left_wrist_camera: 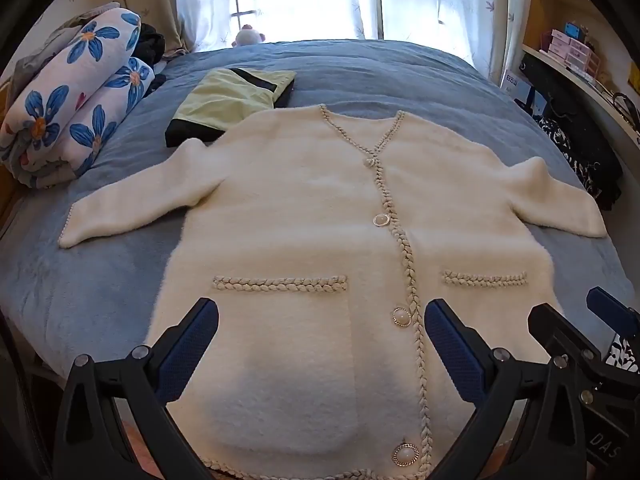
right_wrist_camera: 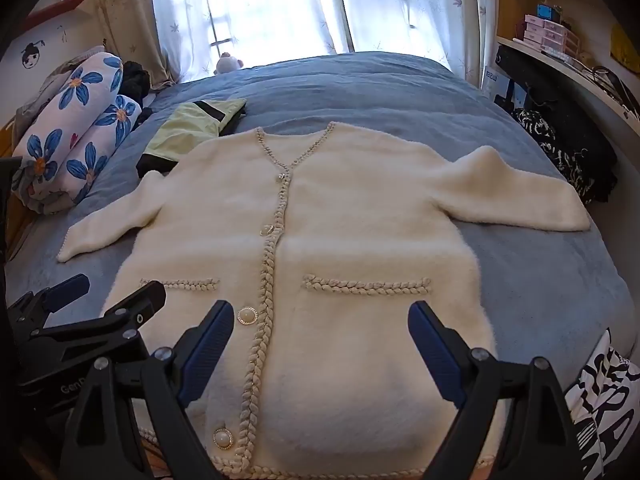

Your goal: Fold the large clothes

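Cream fuzzy cardigan [left_wrist_camera: 304, 240] spread flat, front up, buttoned, hem at near edge of bed [left_wrist_camera: 100, 280], collar toward window; sleeves out toward left and right edges (laid so, likely, for clean sleeve-in folds). Left tongs [left_wrist_camera: 320, 344] released, hovering over hem, gripping nothing. Right tongs [right_wrist_camera: 320, 340] released too, over other pocket, empty. Folded green garment [left_wrist_camera: 228, 104] beyond left shoulder, floral blanket roll [left_wrist_camera: 76, 100] at far-left corner. No containers on bed

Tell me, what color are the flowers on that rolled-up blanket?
Blue, on the white blanket; the left wrist view shows it best.
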A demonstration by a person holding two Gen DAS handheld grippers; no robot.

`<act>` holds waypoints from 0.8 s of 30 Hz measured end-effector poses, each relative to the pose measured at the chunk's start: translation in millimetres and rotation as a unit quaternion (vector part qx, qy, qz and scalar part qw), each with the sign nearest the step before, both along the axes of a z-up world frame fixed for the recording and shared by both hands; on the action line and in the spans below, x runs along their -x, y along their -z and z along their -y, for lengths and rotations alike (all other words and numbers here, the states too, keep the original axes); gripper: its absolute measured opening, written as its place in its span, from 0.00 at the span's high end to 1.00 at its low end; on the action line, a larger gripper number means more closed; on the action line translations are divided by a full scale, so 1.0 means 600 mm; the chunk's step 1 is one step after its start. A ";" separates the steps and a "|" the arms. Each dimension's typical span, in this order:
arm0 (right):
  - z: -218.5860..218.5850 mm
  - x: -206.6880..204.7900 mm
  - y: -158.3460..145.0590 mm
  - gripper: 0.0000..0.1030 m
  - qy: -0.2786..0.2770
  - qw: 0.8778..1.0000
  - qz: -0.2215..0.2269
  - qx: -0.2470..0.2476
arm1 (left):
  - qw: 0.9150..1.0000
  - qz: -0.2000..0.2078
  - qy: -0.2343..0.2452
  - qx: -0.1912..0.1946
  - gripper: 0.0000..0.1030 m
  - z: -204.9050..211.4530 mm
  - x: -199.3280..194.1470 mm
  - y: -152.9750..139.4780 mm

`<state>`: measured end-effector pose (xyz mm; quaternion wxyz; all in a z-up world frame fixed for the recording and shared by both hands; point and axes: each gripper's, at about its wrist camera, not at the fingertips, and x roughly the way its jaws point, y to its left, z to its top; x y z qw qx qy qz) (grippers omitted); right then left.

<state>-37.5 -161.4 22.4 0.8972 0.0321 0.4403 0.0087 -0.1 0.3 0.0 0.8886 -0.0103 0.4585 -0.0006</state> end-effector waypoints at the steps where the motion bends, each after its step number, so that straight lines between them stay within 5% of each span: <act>1: -0.002 0.002 0.000 0.13 0.001 1.000 0.005 0.003 | 1.000 0.001 0.001 0.000 0.01 0.000 0.000 0.000; 24: -0.001 0.015 -0.005 0.13 0.008 1.000 0.009 -0.004 | 1.000 0.014 0.001 -0.020 0.02 0.000 0.013 -0.013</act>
